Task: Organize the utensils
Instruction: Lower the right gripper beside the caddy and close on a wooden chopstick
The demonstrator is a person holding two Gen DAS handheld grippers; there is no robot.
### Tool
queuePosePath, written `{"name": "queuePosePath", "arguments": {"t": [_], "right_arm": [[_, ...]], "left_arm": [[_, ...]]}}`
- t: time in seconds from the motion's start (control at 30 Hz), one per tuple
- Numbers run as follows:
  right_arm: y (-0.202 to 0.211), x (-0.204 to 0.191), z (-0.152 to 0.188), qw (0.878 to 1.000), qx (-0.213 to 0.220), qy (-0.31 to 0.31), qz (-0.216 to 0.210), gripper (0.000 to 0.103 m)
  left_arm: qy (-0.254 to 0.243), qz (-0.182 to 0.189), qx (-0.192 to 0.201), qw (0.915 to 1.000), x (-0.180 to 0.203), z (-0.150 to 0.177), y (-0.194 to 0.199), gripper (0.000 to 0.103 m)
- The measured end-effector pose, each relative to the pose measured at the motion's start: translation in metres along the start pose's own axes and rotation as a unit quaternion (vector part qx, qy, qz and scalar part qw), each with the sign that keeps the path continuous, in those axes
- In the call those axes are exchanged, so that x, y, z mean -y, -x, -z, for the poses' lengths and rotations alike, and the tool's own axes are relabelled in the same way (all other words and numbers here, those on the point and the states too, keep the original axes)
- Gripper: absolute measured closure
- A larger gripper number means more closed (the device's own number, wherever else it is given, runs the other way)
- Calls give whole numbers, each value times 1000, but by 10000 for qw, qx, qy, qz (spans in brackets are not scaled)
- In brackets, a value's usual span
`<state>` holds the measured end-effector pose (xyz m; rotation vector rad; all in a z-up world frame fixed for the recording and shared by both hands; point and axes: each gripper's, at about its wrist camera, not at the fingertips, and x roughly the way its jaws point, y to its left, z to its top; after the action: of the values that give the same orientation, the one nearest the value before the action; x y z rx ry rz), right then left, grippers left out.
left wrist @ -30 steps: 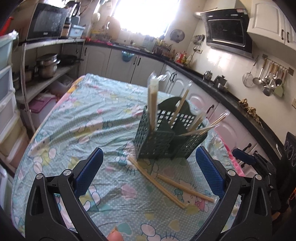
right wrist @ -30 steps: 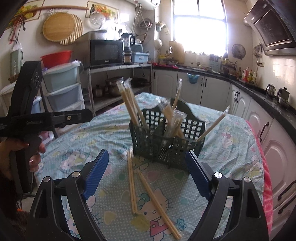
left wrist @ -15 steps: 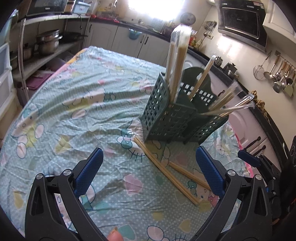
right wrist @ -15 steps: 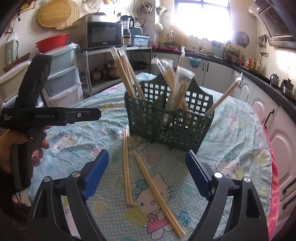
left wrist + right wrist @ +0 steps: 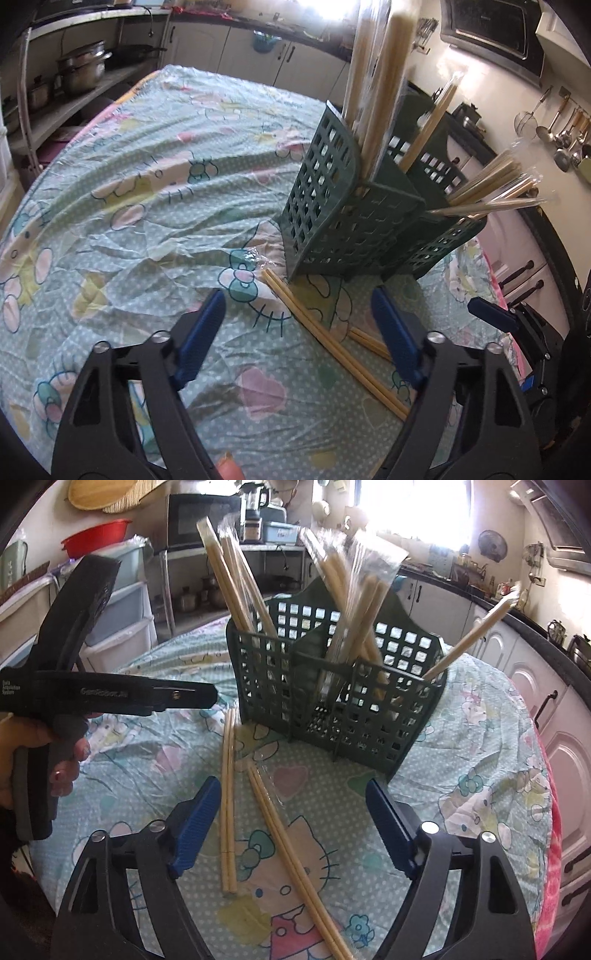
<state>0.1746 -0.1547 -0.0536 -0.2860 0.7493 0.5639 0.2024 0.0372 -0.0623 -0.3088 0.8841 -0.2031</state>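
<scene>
A dark green slotted utensil caddy (image 5: 343,225) (image 5: 332,698) stands on the table and holds several wrapped chopstick pairs. Two pairs of wooden chopsticks lie flat on the cloth in front of it. The longer pair (image 5: 332,339) (image 5: 299,856) lies slantwise. The other pair (image 5: 228,805) shows only partly in the left wrist view (image 5: 369,341). My left gripper (image 5: 299,336) is open and empty, low over the longer pair. My right gripper (image 5: 293,823) is open and empty, over both pairs. The left gripper's body (image 5: 92,694) shows in a hand at left.
The round table wears a light blue cartoon-print cloth (image 5: 147,177) (image 5: 480,760). Shelves with pots (image 5: 79,72) stand at the left, white cabinets (image 5: 561,716) and a dark counter at the right. Hanging ladles (image 5: 561,129) line the wall.
Both grippers have moved forward and down toward the caddy and the loose chopsticks, which now loom larger. Both stay open. Nothing on the table has moved.
</scene>
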Motion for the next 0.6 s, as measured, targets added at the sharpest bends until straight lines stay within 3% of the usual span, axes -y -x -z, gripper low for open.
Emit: {"name": "queuePosePath", "arguments": {"t": [0.33,0.6], "right_arm": [[-35,-7,1,9978,-538,352,-144,43],[-56,-19,-6,9957,-728,552,-183,54]], "left_arm": [[100,-14,-392,9992,-6,1,-28,41],[105,-135,-520,9985,-8,-1,-40,44]]}}
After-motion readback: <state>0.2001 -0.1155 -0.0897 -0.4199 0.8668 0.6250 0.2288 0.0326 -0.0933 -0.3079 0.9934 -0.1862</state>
